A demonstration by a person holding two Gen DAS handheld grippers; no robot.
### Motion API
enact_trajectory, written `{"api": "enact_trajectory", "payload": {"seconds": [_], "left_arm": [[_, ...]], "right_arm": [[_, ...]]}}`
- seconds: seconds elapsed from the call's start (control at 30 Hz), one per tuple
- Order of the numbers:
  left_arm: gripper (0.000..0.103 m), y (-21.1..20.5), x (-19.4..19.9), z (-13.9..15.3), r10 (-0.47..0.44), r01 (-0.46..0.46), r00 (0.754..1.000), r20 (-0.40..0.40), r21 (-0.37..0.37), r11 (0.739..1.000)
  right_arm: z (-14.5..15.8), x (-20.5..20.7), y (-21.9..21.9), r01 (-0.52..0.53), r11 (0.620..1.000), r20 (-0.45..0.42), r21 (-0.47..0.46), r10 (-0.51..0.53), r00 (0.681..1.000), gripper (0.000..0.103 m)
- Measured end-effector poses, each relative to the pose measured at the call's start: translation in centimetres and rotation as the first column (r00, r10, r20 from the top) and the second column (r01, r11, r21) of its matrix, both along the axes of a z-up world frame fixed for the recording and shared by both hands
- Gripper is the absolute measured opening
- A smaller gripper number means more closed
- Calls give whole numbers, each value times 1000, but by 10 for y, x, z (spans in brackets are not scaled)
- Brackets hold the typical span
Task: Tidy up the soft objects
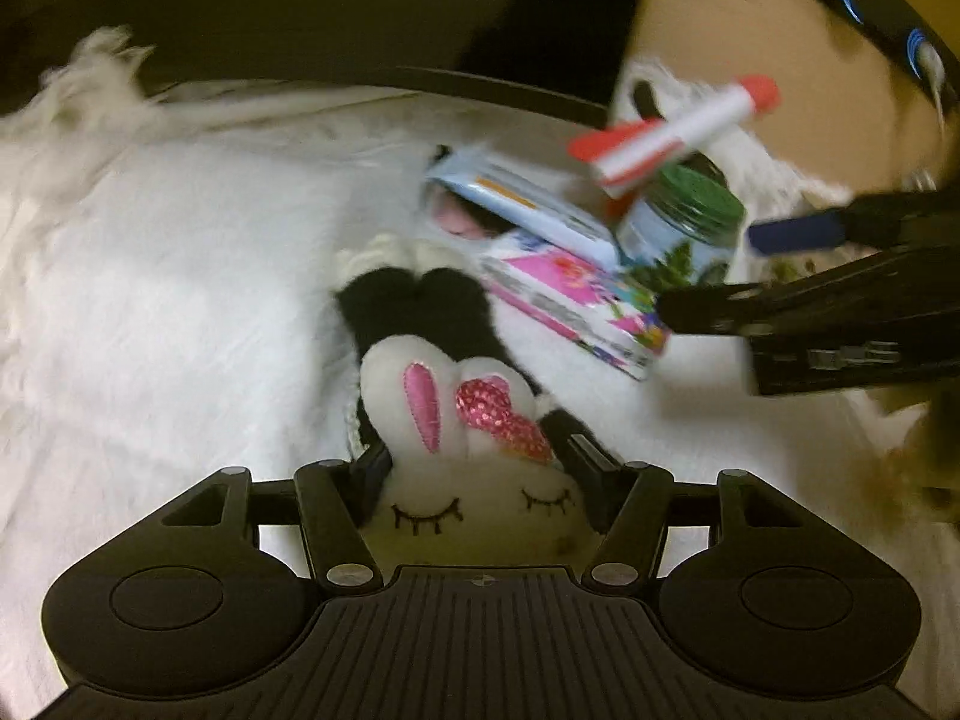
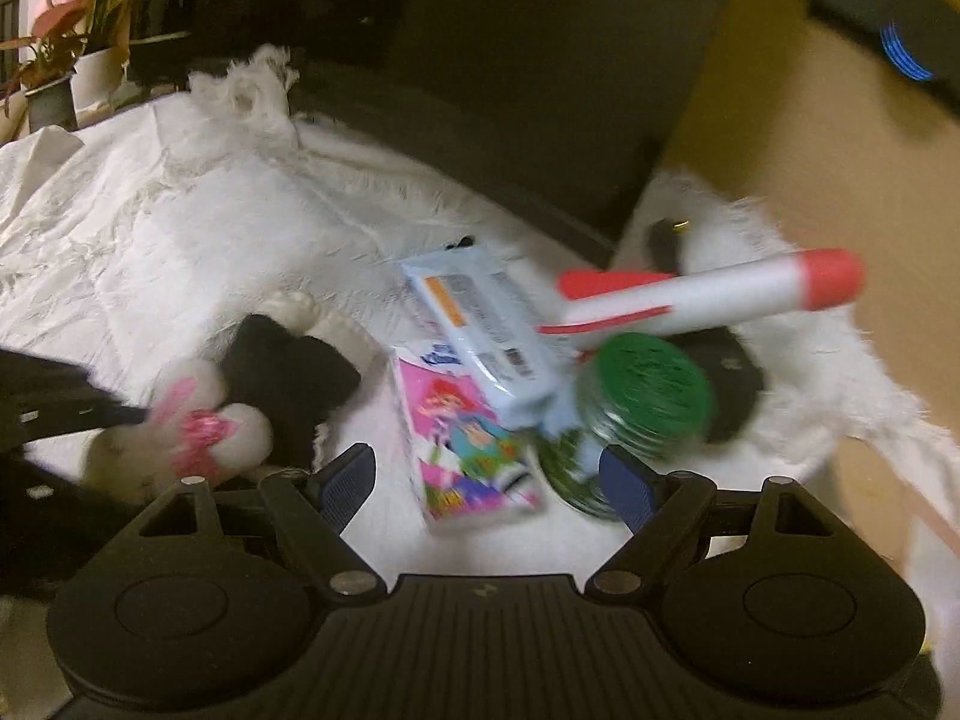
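A plush bunny (image 1: 474,420) with white face, pink ears, a sequin bow and black body lies on the white cloth (image 1: 180,276). My left gripper (image 1: 480,468) is shut on the bunny's head, fingers on both sides. The bunny also shows at the left of the right wrist view (image 2: 204,432). My right gripper (image 2: 486,474) is open and empty, hovering over a pink packet (image 2: 462,444) and beside a green-lidded jar (image 2: 642,402). It shows in the left wrist view (image 1: 720,270) at right.
A light blue packet (image 1: 528,204) leans on the pink packet (image 1: 576,306) and the jar (image 1: 690,216). A red and white foam rocket (image 2: 708,294) rests on the jar. A cardboard box wall (image 2: 810,180) stands at right. Potted plants (image 2: 66,60) stand far left.
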State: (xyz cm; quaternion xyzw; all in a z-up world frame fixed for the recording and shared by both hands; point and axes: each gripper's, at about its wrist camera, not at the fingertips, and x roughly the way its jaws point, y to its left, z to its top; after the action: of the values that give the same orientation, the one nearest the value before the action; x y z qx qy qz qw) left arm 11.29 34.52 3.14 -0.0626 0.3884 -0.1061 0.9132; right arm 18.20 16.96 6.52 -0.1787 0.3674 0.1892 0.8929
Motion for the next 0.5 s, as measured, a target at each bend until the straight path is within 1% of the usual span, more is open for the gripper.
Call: {"api": "enact_trajectory", "payload": {"seconds": [0.03,0.1,0.2,0.23,0.3,0.37,0.4,0.43,0.5], "left_arm": [[64,4,-2,2,9,-9,1000,1,3,1000],[63,12,-8,8,17,-17,1000,-3,-22,1000],[64,26,-17,16,-11,9,1000,-18,-116,993],[64,31,-19,17,-25,21,999,-26,-149,989],[66,37,-24,19,-29,22,999,-33,-186,982],[65,38,-28,21,-24,16,999,-35,-201,979],[63,39,-27,22,-16,8,999,-34,-201,980],[63,40,-28,22,-2,-4,1000,-30,-194,981],[63,37,-22,22,40,-44,999,-26,-155,987]], "right_arm": [[-5,8,2,10,1000,-24,2,-10,1000,82],[-16,26,5,45,999,-83,16,-44,996,82],[-33,42,5,96,994,-170,57,-85,982,82],[-37,45,5,112,991,-187,74,-97,978,81],[-42,43,4,154,985,-189,74,-138,972,60],[-37,35,-1,175,980,-217,98,-151,964,56],[-34,30,-5,186,975,-236,118,-154,959,56],[-30,24,-10,195,974,-265,117,-158,951,56],[-23,5,-19,190,974,-286,127,-147,947,56]]}}
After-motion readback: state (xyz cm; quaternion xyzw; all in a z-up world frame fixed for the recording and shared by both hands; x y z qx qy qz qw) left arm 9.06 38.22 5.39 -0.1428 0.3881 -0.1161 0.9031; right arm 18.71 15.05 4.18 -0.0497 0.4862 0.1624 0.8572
